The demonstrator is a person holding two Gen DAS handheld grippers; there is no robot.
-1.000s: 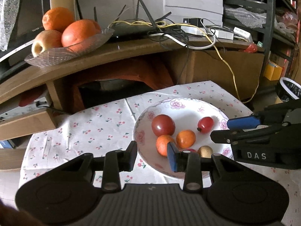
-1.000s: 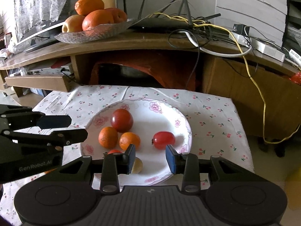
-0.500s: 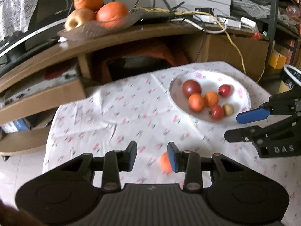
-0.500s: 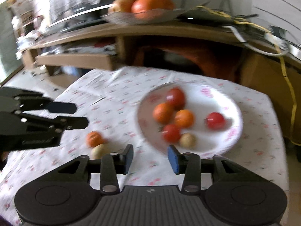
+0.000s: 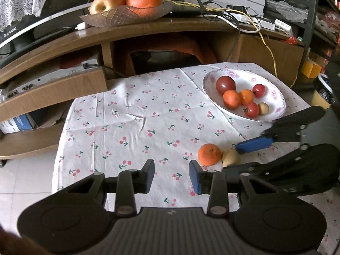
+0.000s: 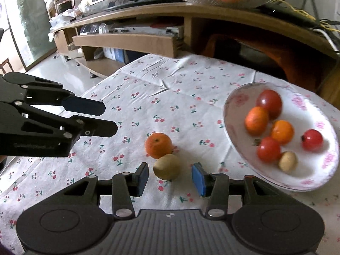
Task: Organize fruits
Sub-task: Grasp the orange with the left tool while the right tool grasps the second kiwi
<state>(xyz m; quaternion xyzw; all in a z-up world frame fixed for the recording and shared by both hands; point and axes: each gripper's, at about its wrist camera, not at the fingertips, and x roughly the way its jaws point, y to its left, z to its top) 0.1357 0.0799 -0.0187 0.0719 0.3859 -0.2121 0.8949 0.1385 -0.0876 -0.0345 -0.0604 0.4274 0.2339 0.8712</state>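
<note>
Far away on the left, up on the wooden shelf [image 5: 148,31], a glass dish [image 5: 119,18] with an apple and two big oranges. Below it and nearer, a white cloth with little red cherries [image 5: 131,110] over the table. Near the front edge, the left gripper [image 5: 171,170], hanging over bare cloth with its two blue pads a little apart. Let go, with nothing between them and nothing held. Just to the right of it, flat on the cloth, a small orange [image 5: 209,154]. Right beside that and touching it, a round brown-green fruit [image 6: 166,166]. Around this fruit, the right gripper [image 6: 171,171], jaws just opened wider, one blue pad on each side. Fruit in the gap, a bit past the tips, but no pad pressing on it, so not grabbed. Farther to the right and farther away, a white plate with pink flowers [image 5: 244,74]. In the plate, six fruits close together: a big dark red tomato [image 5: 225,85], two small orange ones, two small red ones and one little tan one.
</note>
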